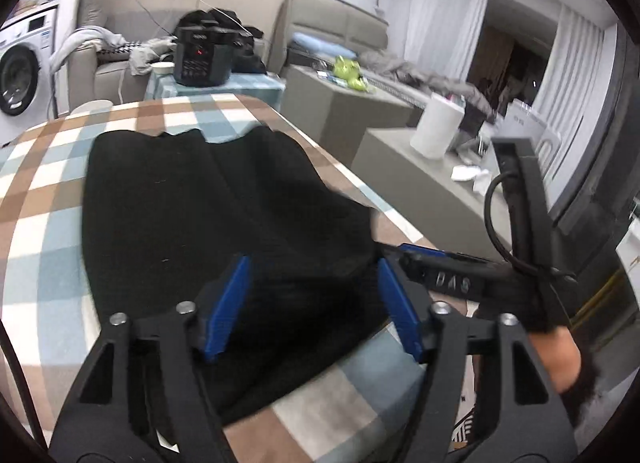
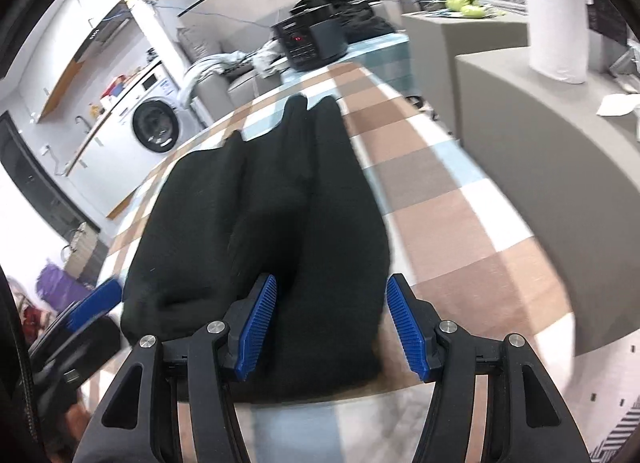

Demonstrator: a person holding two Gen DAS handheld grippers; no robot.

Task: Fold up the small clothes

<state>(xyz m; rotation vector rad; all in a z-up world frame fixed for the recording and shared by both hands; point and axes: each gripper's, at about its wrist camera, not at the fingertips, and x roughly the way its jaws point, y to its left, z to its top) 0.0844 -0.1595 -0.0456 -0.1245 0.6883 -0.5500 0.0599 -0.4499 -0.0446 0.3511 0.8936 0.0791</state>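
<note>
Garment (image 1: 208, 207) lies lengthwise ahead on table (image 1: 36, 199); left gripper (image 1: 316, 303) and right gripper (image 2: 332, 327) straddle its near hem, jaws released.

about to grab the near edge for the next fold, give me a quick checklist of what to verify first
1. Left gripper open: ok, blue fingers spread wide.
2. Right gripper open: ok.
3. Black knit garment lying on the checked tablecloth: ok, though ridged down the middle.
4. Near hem between both grippers' fingers: ok, cloth sits in each gap.
5. Fingers low enough to pinch the hem: cannot tell.
6. Grippers apart from each other: ok, side by side along the hem.
</note>
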